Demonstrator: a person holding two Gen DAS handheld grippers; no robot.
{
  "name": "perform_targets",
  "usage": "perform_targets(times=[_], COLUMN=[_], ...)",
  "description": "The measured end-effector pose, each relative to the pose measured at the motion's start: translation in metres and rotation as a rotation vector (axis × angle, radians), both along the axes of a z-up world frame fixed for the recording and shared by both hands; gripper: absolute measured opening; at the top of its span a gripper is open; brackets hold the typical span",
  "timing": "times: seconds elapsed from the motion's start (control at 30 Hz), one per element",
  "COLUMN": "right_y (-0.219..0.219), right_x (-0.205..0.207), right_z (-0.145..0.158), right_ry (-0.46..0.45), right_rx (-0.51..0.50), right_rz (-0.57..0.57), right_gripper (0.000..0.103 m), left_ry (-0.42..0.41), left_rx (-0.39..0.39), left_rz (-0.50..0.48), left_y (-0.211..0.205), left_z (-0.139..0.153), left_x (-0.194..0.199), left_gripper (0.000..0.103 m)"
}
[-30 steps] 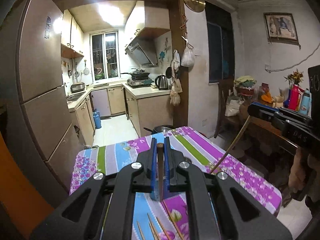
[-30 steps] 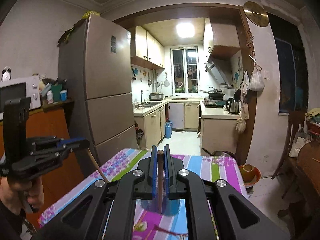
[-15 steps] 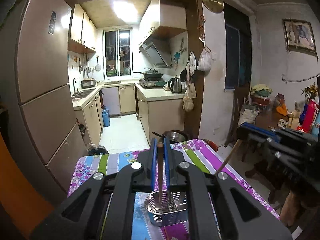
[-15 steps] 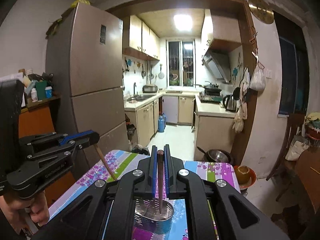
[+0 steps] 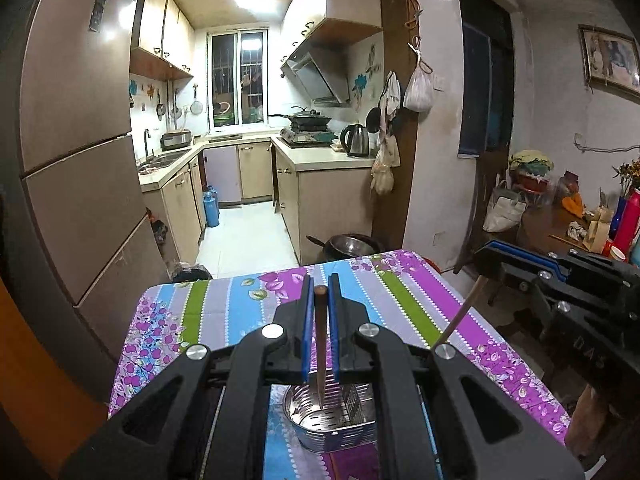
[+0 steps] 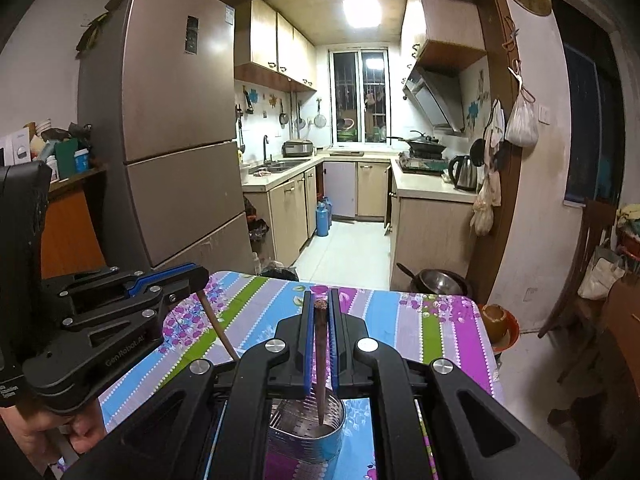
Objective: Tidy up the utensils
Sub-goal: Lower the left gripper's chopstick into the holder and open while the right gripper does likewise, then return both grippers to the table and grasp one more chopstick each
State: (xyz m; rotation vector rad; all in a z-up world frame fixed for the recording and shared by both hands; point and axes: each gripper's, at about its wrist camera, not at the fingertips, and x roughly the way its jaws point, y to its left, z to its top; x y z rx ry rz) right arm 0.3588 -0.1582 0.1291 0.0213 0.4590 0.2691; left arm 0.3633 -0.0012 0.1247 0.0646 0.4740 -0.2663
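My left gripper [image 5: 319, 292] is shut on a brown chopstick [image 5: 320, 344] held upright, its tip pointing down into a perforated metal utensil holder [image 5: 332, 420] on the flowered tablecloth [image 5: 240, 308]. My right gripper [image 6: 319, 304] is shut on a second brown chopstick [image 6: 320, 360], its tip down inside the same holder [image 6: 308, 432]. The right gripper also shows at the right of the left wrist view [image 5: 560, 280], and the left gripper at the left of the right wrist view [image 6: 120, 308], each with its chopstick slanting down toward the holder.
The table's far edge [image 5: 280, 272] faces the kitchen doorway. A tall fridge [image 6: 168, 140] stands at the left. A pan [image 6: 436, 280] and an orange bowl [image 6: 496, 316] sit on the floor past the table's far right corner. A cluttered side table [image 5: 580, 224] is at right.
Both grippers have come down and tilted over the table. The metal holder has come into view under them, and both chopstick tips now point into it.
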Motion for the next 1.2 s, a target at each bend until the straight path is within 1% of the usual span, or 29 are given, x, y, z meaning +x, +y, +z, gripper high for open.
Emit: perform_targets(times=[0.27,0.33,0.37,0.4,0.43,0.57,0.63,0.7,0.73,0.77,0.8,0.83,0.9,0.93,0.97,1.0,1.03,1.1,1.2], right_y=[0.002,0.002,0.003,0.003,0.003,-0.005,-0.01,-0.021,-0.028,-0.035,-0.041,-0.047,-0.054,-0.056,-0.057,-0.057,-0.058,-0.052,-0.037], right_x=[0.005,0.005,0.005,0.004,0.003,-0.014,-0.035,-0.078,-0.11,-0.134,-0.162,-0.191,-0.234,-0.261,-0.281,-0.294,-0.313,-0.338,-0.353], right_z=[-0.01,-0.01,-0.01,-0.011,-0.011,-0.006,-0.002,-0.005,-0.014,-0.024,-0.04,-0.061,-0.098,-0.127,-0.149,-0.164,-0.189,-0.217,-0.245], right_ry=[0.01,0.008,0.009,0.008,0.007,-0.024,-0.056,-0.112,-0.145,-0.161,-0.174,-0.175,-0.166,-0.14,-0.117,-0.1,-0.064,-0.04,-0.017], right_rx=[0.001,0.0,-0.001,-0.003,-0.004,0.008,0.016,0.036,0.05,0.058,0.071,0.078,0.08,0.079,0.073,0.071,0.081,0.063,0.004], right_rz=[0.0,0.0,-0.002,-0.004,-0.005,-0.007,0.009,0.038,0.054,0.06,0.06,0.062,0.05,0.035,0.023,0.011,-0.011,-0.036,-0.03], right_gripper=[0.008,0.008,0.008,0.008,0.008,0.008,0.008,0.008,0.008,0.008,0.008,0.008,0.008,0.008,0.008,0.008,0.008,0.008,0.008], left_ry=[0.024,0.029,0.026,0.018,0.013,-0.008,-0.041,-0.09,-0.127,-0.155,-0.184,-0.195,-0.207,-0.206,-0.197,-0.187,-0.181,-0.162,-0.131], left_rx=[0.003,0.008,0.011,0.015,0.016,-0.002,-0.012,-0.019,-0.01,0.004,0.012,0.011,0.009,0.014,0.016,0.016,0.024,0.033,0.032], left_rz=[-0.001,-0.001,0.002,0.01,0.013,0.016,0.007,-0.011,-0.023,-0.022,-0.014,-0.013,-0.002,0.006,0.013,0.02,0.026,0.042,0.035], left_y=[0.001,0.001,0.002,0.002,0.003,0.013,0.022,0.035,0.043,0.051,0.064,0.072,0.089,0.098,0.103,0.108,0.113,0.12,0.119], left_z=[-0.011,-0.014,-0.015,-0.015,-0.015,-0.012,-0.01,-0.009,-0.012,-0.017,-0.027,-0.034,-0.054,-0.068,-0.08,-0.09,-0.103,-0.126,-0.146], left_x=[0.008,0.008,0.007,0.006,0.004,-0.012,-0.032,-0.062,-0.084,-0.102,-0.126,-0.139,-0.166,-0.181,-0.191,-0.199,-0.21,-0.227,-0.242], left_gripper=[0.006,0.016,0.028,0.036,0.038,0.039,0.043,0.05,0.053,0.059,0.061,0.062,0.063,0.063,0.063,0.063,0.063,0.063,0.063])
